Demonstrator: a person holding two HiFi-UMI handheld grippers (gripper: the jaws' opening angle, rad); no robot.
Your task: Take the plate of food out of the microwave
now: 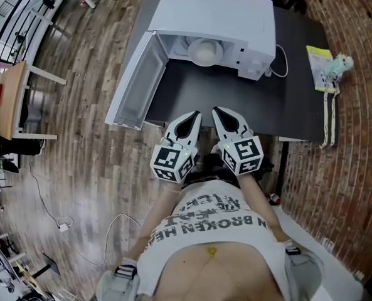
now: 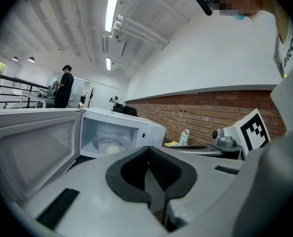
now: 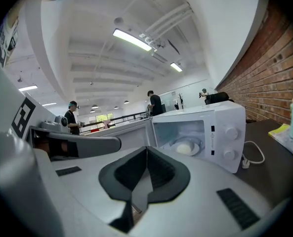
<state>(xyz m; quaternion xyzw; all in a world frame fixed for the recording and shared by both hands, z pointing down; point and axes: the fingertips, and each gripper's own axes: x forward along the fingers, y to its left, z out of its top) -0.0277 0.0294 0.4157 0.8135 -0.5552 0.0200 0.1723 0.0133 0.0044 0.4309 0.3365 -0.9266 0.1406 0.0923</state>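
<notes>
The plate [image 1: 197, 43] sits inside the microwave [image 1: 218, 14], on its floor, with a pale round mound of food [image 1: 206, 56] on it. The microwave's door [image 1: 137, 83] hangs wide open to the left. The oven stands at the far side of a dark table [image 1: 236, 99]. At the table's near edge, the left gripper [image 1: 195, 114] and right gripper [image 1: 216, 110] are side by side, each with jaws pressed together on nothing. A yellow packet [image 1: 319, 60] lies far right.
</notes>
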